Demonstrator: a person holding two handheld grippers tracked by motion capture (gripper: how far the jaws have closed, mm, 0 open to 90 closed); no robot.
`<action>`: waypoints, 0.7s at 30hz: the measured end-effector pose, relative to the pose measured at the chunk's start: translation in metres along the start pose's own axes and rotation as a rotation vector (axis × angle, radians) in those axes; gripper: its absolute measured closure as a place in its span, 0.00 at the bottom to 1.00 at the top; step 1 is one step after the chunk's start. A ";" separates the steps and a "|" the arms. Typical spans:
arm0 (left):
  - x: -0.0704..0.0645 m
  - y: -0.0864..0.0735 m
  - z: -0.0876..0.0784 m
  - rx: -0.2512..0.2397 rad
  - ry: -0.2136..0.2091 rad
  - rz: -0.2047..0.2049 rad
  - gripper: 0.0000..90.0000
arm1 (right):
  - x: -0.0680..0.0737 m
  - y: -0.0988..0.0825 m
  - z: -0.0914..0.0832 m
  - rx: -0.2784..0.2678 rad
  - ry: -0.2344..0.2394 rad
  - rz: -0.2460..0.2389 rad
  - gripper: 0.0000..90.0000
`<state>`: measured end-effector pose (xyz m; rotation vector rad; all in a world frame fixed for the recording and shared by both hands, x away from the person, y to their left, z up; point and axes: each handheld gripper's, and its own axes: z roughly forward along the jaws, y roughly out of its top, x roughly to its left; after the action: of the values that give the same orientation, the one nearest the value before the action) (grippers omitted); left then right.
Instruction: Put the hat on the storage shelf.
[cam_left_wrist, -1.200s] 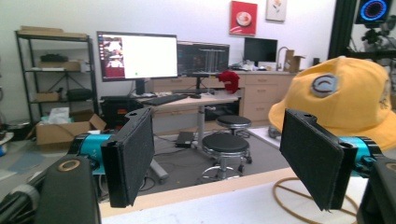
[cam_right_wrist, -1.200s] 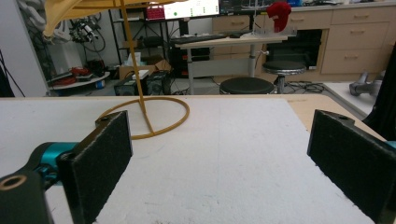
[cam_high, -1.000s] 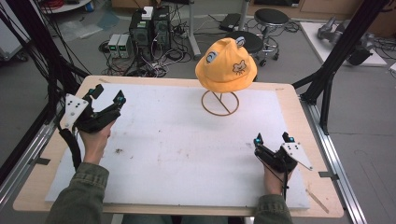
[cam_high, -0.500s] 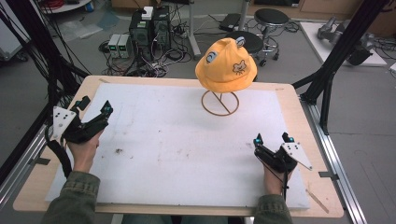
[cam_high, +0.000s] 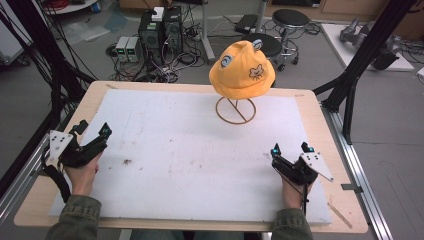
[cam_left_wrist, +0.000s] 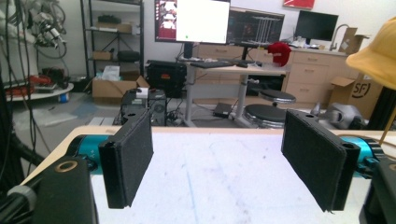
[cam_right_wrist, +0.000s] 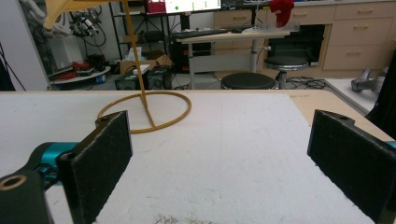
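High view: your left gripper (cam_high: 93, 135) sits at the left edge of the white mat (cam_high: 200, 150), over the wooden table (cam_high: 320, 115), held in your left hand (cam_high: 82, 172), with its jaws spread wide and nothing between them. Your right gripper (cam_high: 291, 149) rests near the right front part of the mat, held in your right hand (cam_high: 294, 192), jaws likewise apart and empty. The two grippers are well apart from each other.

The yellow hat (cam_high: 242, 70) sits on top of a thin wire stand (cam_high: 236, 110) at the far middle of the mat, well away from both grippers. It has a cartoon face on the front and small ears on top. The stand's ring base lies flat on the mat.

In the left gripper view, you see the hat's brim (cam_left_wrist: 376, 51) at the upper right edge, beyond the open black pads (cam_left_wrist: 128, 158). In the right gripper view, the stand's ring and post (cam_right_wrist: 144, 112) stand ahead and to the left, with bare mat between the open pads (cam_right_wrist: 100, 158).
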<state>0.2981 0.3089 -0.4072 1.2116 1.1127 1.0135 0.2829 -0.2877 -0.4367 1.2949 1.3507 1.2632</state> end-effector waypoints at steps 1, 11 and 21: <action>0.002 -0.003 -0.002 0.006 0.004 -0.004 0.28 | 0.000 0.000 0.000 0.001 0.001 0.000 0.06; 0.016 -0.017 -0.017 0.012 0.037 -0.025 0.28 | 0.001 -0.001 0.000 0.011 0.000 -0.002 0.06; 0.025 -0.022 -0.023 0.023 0.047 -0.036 0.28 | 0.002 -0.001 0.000 0.011 0.002 -0.007 0.06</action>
<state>0.2803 0.3355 -0.4317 1.1869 1.1818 1.0094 0.2830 -0.2861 -0.4372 1.2954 1.3641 1.2549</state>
